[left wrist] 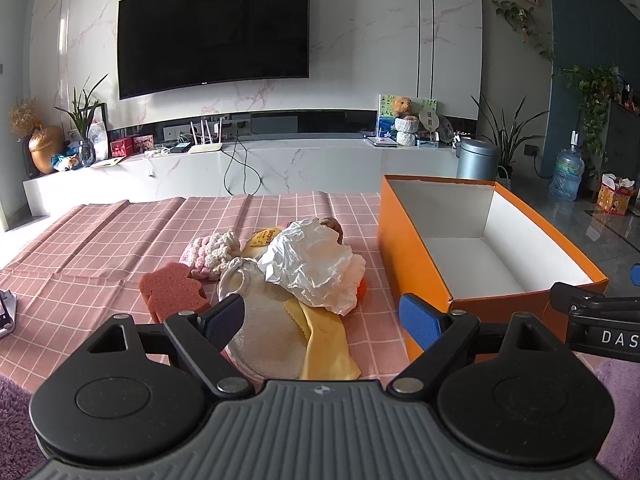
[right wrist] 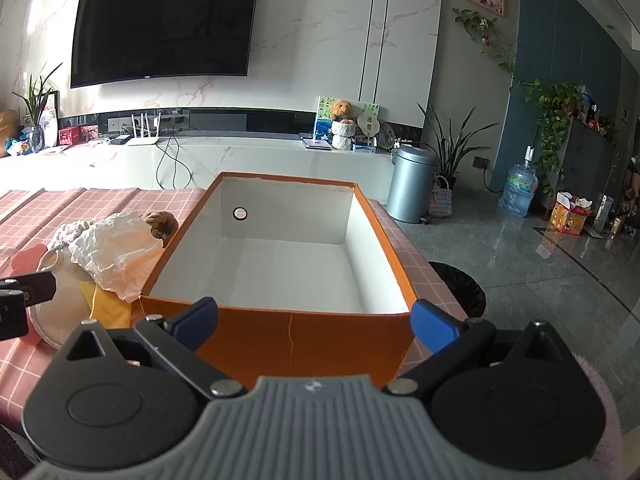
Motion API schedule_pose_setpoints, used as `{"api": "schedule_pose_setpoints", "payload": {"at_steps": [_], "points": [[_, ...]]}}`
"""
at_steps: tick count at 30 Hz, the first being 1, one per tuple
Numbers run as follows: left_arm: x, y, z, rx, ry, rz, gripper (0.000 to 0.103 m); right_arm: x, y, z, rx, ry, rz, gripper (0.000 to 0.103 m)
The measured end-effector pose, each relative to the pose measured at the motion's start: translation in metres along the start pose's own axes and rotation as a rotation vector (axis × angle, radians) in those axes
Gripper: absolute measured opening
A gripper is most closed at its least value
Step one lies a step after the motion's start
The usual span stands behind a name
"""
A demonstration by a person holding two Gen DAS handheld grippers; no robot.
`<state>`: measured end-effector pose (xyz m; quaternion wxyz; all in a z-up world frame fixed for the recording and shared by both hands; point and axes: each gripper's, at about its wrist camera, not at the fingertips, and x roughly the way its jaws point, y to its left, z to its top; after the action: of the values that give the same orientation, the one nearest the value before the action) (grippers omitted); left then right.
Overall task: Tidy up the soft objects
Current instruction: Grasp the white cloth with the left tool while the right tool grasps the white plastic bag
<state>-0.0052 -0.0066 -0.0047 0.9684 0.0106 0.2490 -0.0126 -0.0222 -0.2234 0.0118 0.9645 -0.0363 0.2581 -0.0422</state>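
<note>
Both grippers hang low over the near edge of a table covered with a pink checked cloth (left wrist: 100,240). The left gripper (left wrist: 324,320) has its fingers spread wide apart and holds nothing; between them, further along the table, lies a heap of soft things. Nearest is a beige pad (left wrist: 264,336) with a yellow cloth (left wrist: 326,344) lying beside it and partly over it. A crumpled white bag (left wrist: 316,268) sits on top of the heap, with a bit of something orange showing at its right edge (too little of it shows to tell what it is). To the left of the bag lie a pink sponge (left wrist: 172,292) and, just behind that, a pink and white knitted piece (left wrist: 212,254). A small brown plush toy (right wrist: 162,224) peeks out behind the bag, close to the box wall. To the right of the heap stands an open orange box (left wrist: 412,248) with a white inside and nothing in it. The right gripper (right wrist: 314,322) is lined up with the near end of the box (right wrist: 280,336), its blue-padded fingers wide apart on either side of that end wall, gripping nothing. On the far side of the room a dark television (left wrist: 212,32) hangs on the marble wall.
</note>
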Motion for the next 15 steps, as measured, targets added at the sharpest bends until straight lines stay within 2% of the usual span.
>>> {"api": "schedule_pose_setpoints", "payload": {"at_steps": [5,6,8,15], "points": [[0.002,0.011,0.005,-0.005,0.008,-0.011,0.102,0.002,0.003,0.000,-0.007,-0.022,0.074,0.101],[0.002,0.013,0.006,-0.007,0.011,-0.007,0.100,0.000,0.003,0.001,-0.008,-0.035,0.094,0.101],[0.003,0.019,0.008,-0.021,0.018,-0.006,0.089,-0.001,0.007,0.003,-0.025,-0.056,0.112,0.101],[0.010,0.039,0.018,-0.066,0.072,-0.026,0.084,0.006,0.033,0.021,-0.161,-0.099,0.219,0.101]]}}
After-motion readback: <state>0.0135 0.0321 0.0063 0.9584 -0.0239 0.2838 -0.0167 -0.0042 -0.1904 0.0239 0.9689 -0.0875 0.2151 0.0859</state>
